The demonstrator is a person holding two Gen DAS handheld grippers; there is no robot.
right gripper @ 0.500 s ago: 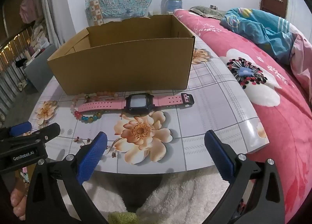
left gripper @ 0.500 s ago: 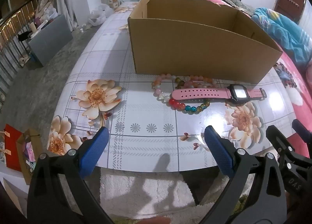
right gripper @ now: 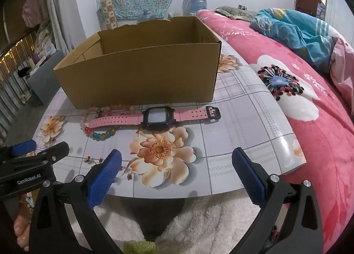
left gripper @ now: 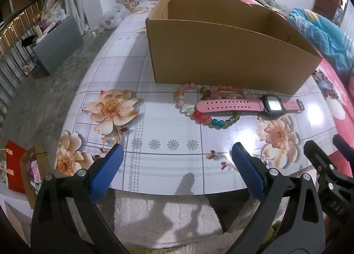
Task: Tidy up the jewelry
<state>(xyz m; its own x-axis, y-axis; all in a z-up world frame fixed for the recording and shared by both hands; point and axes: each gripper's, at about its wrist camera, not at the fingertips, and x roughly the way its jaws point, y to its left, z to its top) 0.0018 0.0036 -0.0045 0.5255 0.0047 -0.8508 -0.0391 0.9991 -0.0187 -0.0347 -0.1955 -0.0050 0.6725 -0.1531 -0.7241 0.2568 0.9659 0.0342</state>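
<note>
A pink-strapped watch with a black case lies flat on the flowered table, in front of an open cardboard box. Bead bracelets lie partly under its strap: pale pink beads and a red, blue and yellow strand. The watch, the bracelets and the box also show in the right wrist view. My left gripper is open and empty over the table's near edge. My right gripper is open and empty, to the right of the left one.
The table has a glossy flowered cover, with its near edge just ahead of both grippers. A bed with a pink blanket runs along the right. A white fluffy rug lies below. Paper gift bags stand on the floor at left.
</note>
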